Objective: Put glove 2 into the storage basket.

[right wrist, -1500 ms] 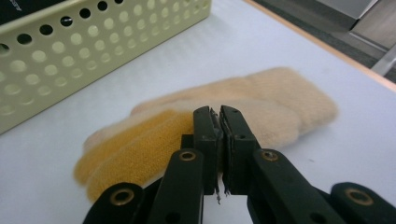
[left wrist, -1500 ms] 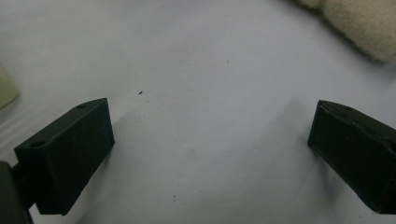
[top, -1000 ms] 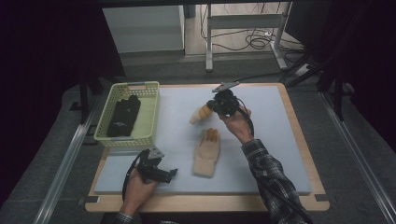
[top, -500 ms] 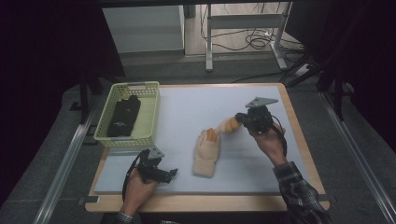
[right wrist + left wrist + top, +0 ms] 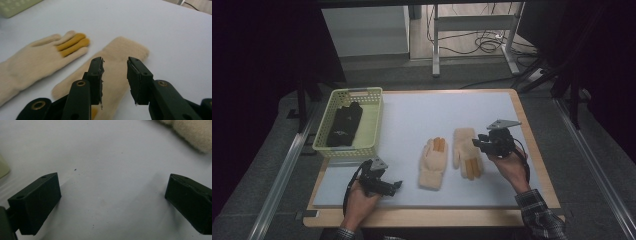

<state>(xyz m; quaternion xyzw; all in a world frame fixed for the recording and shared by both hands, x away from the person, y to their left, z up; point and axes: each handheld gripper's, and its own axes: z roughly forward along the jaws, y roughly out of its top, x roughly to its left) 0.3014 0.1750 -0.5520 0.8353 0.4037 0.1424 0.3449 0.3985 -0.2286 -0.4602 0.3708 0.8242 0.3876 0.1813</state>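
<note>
Two cream gloves with orange fingers lie side by side on the white mat [image 5: 412, 115]. The left glove [image 5: 433, 162] [image 5: 32, 60] points its fingers away from me. The right glove [image 5: 466, 150] [image 5: 130, 47] lies reversed, cuff far and fingers near. My right gripper [image 5: 477, 145] [image 5: 115, 62] hovers at that glove's right edge. Its jaws have just been opening and stand apart, with nothing pressed between the pads. My left gripper [image 5: 394, 186] [image 5: 112, 195] rests open near the front left of the mat, with bare mat between its jaws.
A pale green basket [image 5: 373, 117] with a black item [image 5: 344, 125] inside stands at the mat's left edge. The wooden table edge [image 5: 532, 135] runs close to the right of my right hand. Desk legs and cables lie on the floor beyond.
My right gripper carried the second glove from the far middle of the mat toward the right front, set it down beside the first glove and let go. The left gripper has not moved.
</note>
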